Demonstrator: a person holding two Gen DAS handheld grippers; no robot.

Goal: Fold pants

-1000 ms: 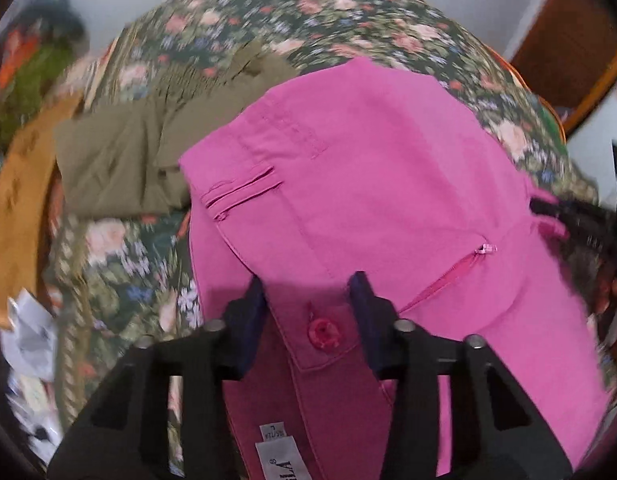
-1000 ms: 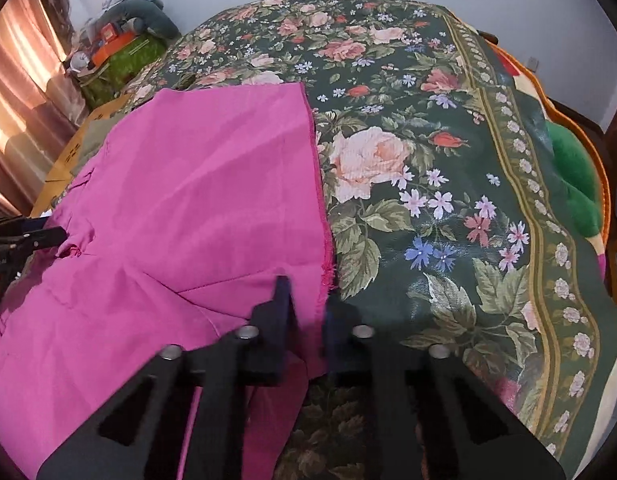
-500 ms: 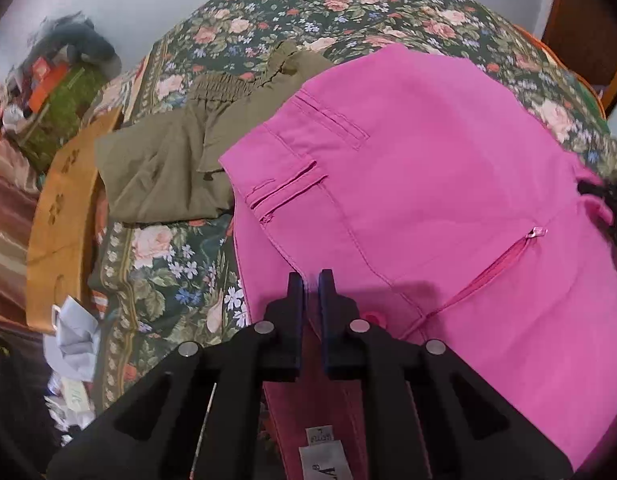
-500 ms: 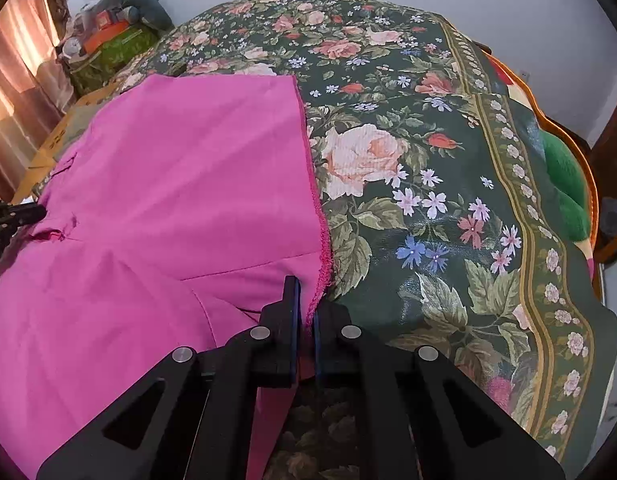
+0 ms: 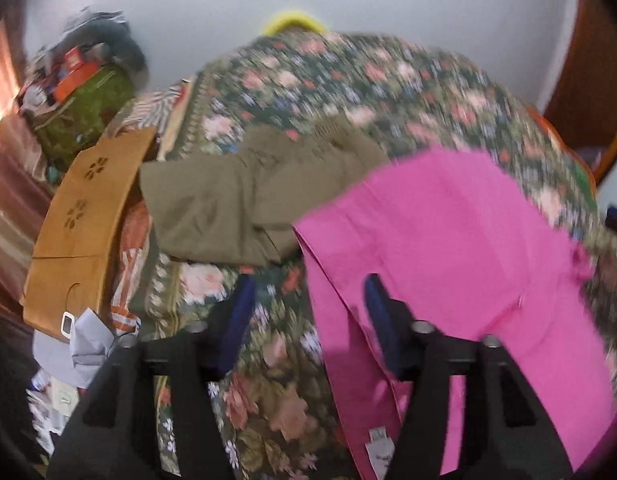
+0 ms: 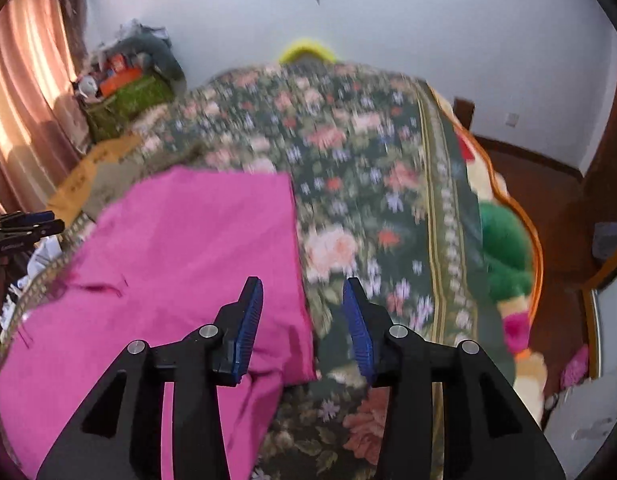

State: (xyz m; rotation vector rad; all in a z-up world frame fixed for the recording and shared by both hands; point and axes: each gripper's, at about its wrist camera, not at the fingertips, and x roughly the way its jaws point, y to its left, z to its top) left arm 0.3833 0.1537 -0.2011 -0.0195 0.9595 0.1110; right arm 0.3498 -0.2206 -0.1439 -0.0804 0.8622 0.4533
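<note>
The pink pants [image 5: 448, 248] lie folded flat on the floral bedspread [image 5: 348, 80]; they also show in the right wrist view [image 6: 188, 248]. My left gripper [image 5: 308, 316] is open and empty, raised above the pants' left edge near the waistband label. My right gripper [image 6: 302, 320] is open and empty, above the pants' right edge, straddling it. The left gripper's tips show at the left border of the right wrist view [image 6: 28, 224].
An olive garment [image 5: 244, 196] lies folded left of the pink pants. A brown cardboard box [image 5: 84, 220] and clutter sit off the bed's left side. A green plush toy [image 6: 508, 256] lies at the bed's right edge. A curtain [image 6: 20, 80] hangs far left.
Both grippers were shut on the pants' edges half a second ago; they have opened, let go and lifted back and up. The pants now rest on the bed.
</note>
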